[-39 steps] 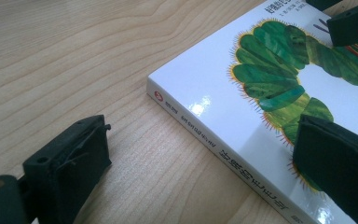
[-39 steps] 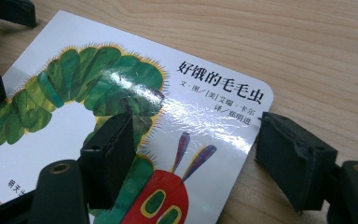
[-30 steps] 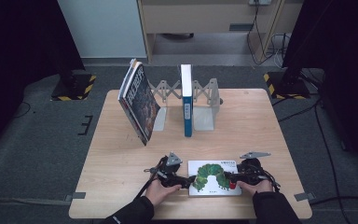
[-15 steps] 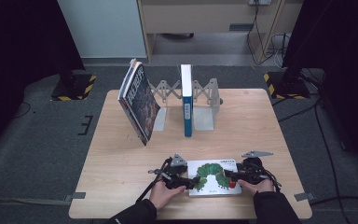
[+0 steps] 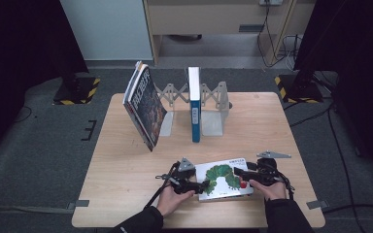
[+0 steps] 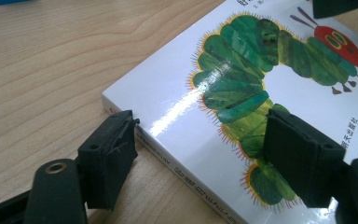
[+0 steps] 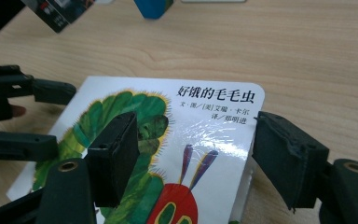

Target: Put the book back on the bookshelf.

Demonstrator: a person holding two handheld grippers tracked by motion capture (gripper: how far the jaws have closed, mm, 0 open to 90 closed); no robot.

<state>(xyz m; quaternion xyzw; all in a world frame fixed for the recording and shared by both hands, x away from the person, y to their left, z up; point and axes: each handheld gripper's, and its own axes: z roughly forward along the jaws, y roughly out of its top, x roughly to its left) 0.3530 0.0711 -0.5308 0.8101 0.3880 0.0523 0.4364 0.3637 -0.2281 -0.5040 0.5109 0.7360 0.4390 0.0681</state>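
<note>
Since a moment ago, the left gripper (image 5: 194, 186) has shifted slightly at the picture book (image 5: 223, 177) and its jaws have just widened. Both it and the right gripper (image 5: 245, 174) straddle the book's edges, open, ungripped, flat on the table's (image 5: 126, 165) near edge. Next: clamp and lift, likely toward the bookstand (image 5: 209, 104).

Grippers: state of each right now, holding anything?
Left gripper: jaws open, straddling the spine edge of the caterpillar book, which lies flat on the table; no grip visible.
Right gripper: jaws open over the book's other end, not clamped.
</note>
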